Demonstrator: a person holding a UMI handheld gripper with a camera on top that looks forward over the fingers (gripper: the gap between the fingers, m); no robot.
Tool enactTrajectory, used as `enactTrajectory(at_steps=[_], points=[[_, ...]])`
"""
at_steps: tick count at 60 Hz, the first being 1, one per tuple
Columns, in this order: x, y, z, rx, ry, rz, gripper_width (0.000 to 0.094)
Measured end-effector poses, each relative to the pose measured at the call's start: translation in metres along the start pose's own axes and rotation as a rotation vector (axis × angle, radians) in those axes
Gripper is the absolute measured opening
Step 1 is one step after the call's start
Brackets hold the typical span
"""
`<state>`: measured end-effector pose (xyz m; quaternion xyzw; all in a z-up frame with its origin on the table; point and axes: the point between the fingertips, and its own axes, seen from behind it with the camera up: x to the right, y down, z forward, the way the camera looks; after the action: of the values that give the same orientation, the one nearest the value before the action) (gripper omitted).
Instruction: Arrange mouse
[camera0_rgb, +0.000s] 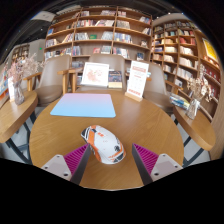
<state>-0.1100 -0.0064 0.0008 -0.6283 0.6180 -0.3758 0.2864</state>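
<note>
A white mouse (103, 143) with orange and dark markings lies on the round wooden table (150, 125), between my fingers and nearer the left one. My gripper (110, 160) is open; the left pad (72, 157) is close to the mouse's side and the right pad (148, 157) stands well apart from it. A light blue mouse pad (83, 104) lies flat on the table beyond the mouse.
Two white sign cards (96, 73) (137, 79) stand at the table's far edge. Chairs stand behind the table. Bookshelves (100, 35) fill the back wall. Side tables with flowers stand at the left (18, 75) and right.
</note>
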Motion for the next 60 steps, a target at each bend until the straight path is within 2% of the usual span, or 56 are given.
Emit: enactTrajectory(at_steps=[28,31,33,40,45,54,60], points=[[0.035,-0.024,0.063,-0.037,0.041,0.091,0.0841],[0.030,-0.023,0.064,-0.040,0.018,0.102,0.0717],[0.021,-0.023,0.065,-0.041,-0.013,0.107,0.0502],[0.024,-0.026,0.060,-0.053,0.018,0.060,0.0438],[0.017,-0.038,0.049,-0.047,-0.007,0.075,0.0430],[-0.004,-0.107,0.030,0.049,-0.066,0.085,0.0432],[-0.020,-0.156,0.049,0.096,-0.066,0.060,0.0430]])
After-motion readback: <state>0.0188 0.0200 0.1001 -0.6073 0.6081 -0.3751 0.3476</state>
